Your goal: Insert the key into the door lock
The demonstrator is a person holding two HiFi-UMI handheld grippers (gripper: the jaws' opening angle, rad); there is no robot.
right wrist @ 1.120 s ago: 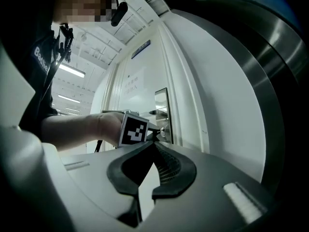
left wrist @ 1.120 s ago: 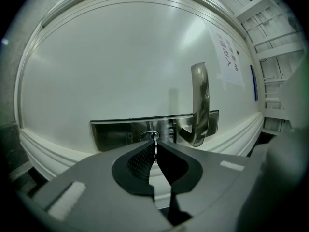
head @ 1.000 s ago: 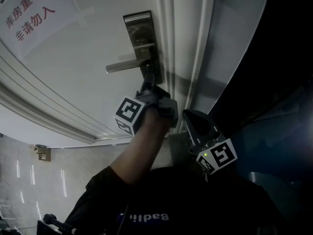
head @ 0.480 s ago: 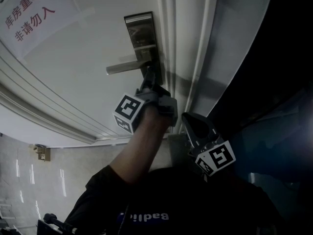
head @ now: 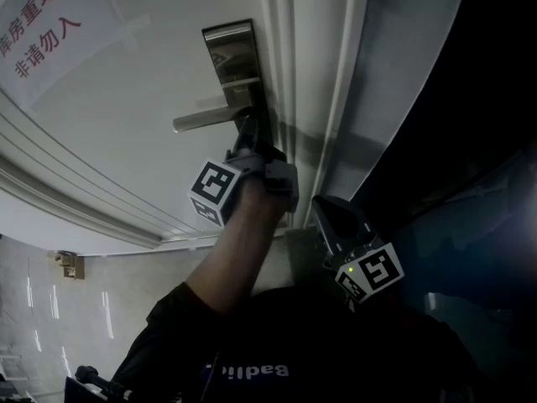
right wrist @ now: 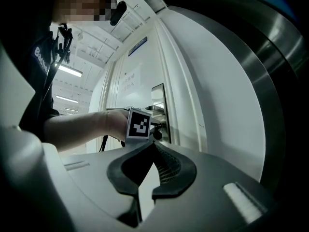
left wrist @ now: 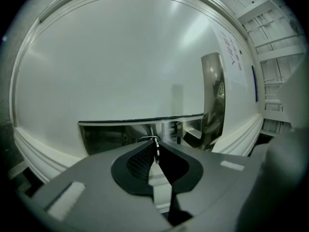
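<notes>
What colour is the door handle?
Silver, shiny metal; the head view shows the door handle best.

Left gripper's (head: 249, 137) jaws just easing apart on key (left wrist: 155, 151); right gripper (right wrist: 154, 146) closed.

Probably a workplace corridor: a white door (head: 143, 82) with a paper notice (head: 42, 23), glossy tiled floor (head: 42, 334), ceiling strip lights (right wrist: 69, 71).

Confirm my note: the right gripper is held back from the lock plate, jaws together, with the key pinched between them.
One part is wrong. The right gripper is held back from the lock plate, jaws together, but nothing is pinched between them. The right gripper view shows this.
</notes>
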